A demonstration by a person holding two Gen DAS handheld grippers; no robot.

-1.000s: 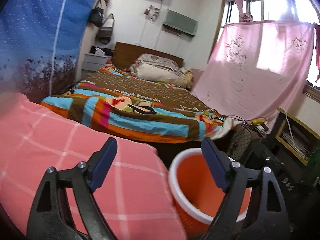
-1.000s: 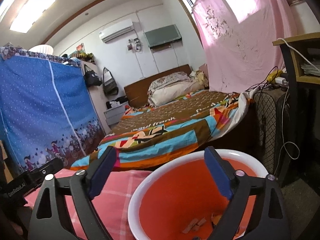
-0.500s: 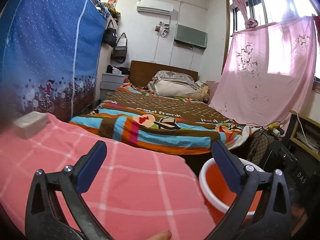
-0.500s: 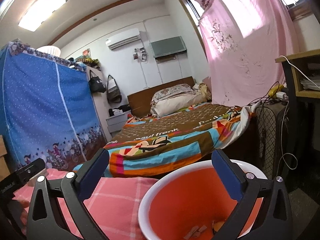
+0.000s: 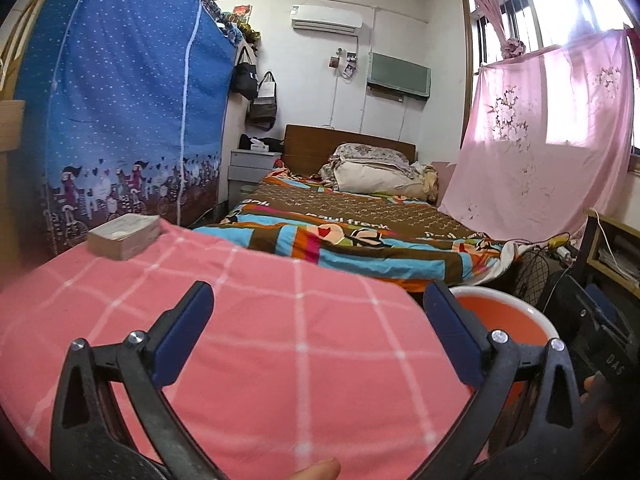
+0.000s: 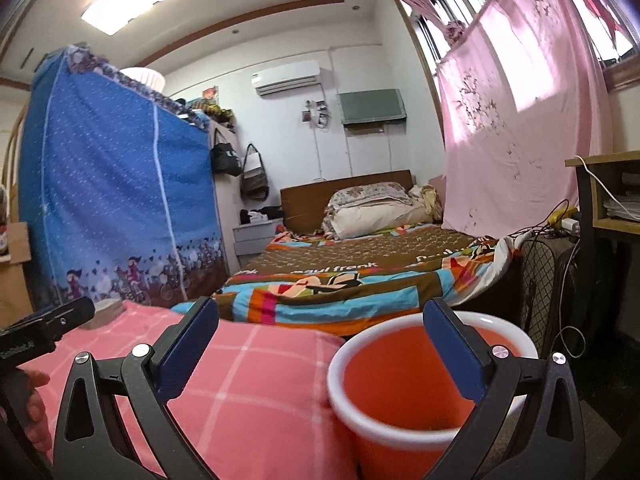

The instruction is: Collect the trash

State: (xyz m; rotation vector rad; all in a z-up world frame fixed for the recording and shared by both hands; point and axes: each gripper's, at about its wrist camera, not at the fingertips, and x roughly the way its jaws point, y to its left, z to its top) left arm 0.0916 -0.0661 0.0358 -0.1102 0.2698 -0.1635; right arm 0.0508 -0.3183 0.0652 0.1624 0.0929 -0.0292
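Observation:
An orange bin with a white rim stands beside the pink checked surface; it also shows at the right of the left wrist view. My right gripper is open and empty, held above the bin's near rim. My left gripper is open and empty above the pink checked surface. The bin's bottom is hidden in both views. The left gripper's body shows at the left edge of the right wrist view.
A small beige block lies at the far left of the pink surface. Behind it stand a blue fabric wardrobe and a bed with a striped blanket. A fan, cables and a shelf crowd the right side.
Both grippers have tilted up and drawn back. The bin sits lower and farther in each view, its contents no longer visible. The beige block has come into the left view.

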